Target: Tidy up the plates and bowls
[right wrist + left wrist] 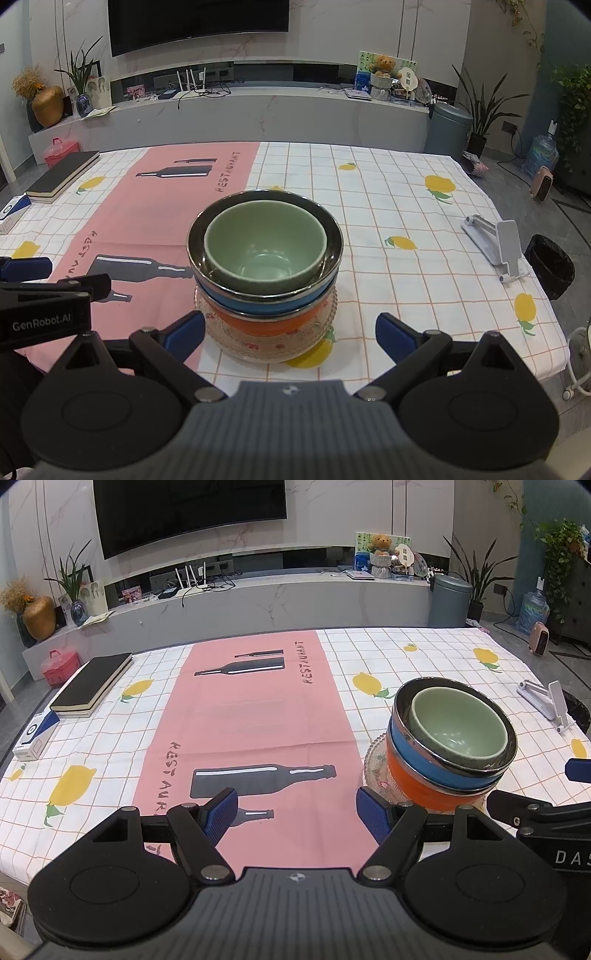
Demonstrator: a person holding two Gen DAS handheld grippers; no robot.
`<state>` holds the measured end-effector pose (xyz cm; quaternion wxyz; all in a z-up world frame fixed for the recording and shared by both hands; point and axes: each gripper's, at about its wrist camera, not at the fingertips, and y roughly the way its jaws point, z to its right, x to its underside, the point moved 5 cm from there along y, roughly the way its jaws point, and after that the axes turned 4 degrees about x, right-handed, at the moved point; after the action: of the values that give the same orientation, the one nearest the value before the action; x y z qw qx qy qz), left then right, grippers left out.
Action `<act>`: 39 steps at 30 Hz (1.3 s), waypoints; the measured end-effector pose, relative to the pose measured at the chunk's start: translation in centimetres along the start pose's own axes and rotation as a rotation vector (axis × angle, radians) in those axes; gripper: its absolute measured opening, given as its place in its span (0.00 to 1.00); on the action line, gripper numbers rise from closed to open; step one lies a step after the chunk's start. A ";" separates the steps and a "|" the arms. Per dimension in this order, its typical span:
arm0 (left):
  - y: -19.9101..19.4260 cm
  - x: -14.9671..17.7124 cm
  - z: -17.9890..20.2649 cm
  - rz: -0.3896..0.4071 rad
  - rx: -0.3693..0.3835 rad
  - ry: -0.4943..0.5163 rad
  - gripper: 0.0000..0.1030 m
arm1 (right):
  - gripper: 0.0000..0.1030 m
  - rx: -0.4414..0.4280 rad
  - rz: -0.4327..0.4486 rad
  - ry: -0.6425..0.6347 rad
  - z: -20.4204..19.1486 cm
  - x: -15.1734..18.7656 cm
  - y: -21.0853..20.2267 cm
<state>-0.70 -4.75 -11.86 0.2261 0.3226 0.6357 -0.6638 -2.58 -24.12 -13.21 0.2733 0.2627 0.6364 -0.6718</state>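
Left wrist view: left gripper (297,814) low over the pink runner (251,723), jaws spread wide, blue pads (373,814) bare, nothing between them. To its right, a stack of dishes on the checked lemon tablecloth (436,657): green bowl (458,725) nested inside a blue bowl (436,764) with a steel rim, that one sitting in an orange bowl (417,788), all on a clear glass dish (375,771). Stack tilted a little toward the right. Just beside the stack, at the right edge, part of the right gripper (546,812), black with one blue pad visible. Far left on the cloth, a black notebook (92,681) and a small blue and white box (35,734) near it. Far right, a white folding stand (546,698).

Right wrist view: right gripper (290,332) aimed at the same stack, jaws wide apart, no pad pressing on anything. Glass dish (236,338) just ahead and between the two fingers, but apart from both pads. Above it the orange bowl (258,321), the blue bowl (266,304), then the green bowl (266,243) on top. Stack standing where the runner (147,206) edge meets the white checked cloth (388,206). At the left edge, left gripper (44,291) partly seen, near the stack but not touching.
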 end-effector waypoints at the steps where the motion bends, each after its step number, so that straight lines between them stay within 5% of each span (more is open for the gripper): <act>1: 0.0 0.0 0.0 -0.001 0.001 -0.001 0.83 | 0.94 0.000 0.001 0.000 0.0 0.0 0.0; 39: -0.3 0.3 -0.1 0.000 0.000 -0.006 0.83 | 0.94 0.002 0.004 -0.008 -0.5 0.2 -0.2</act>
<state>-1.05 -4.59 -11.86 0.2281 0.3206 0.6352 -0.6647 -2.90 -23.61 -13.22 0.2771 0.2614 0.6342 -0.6729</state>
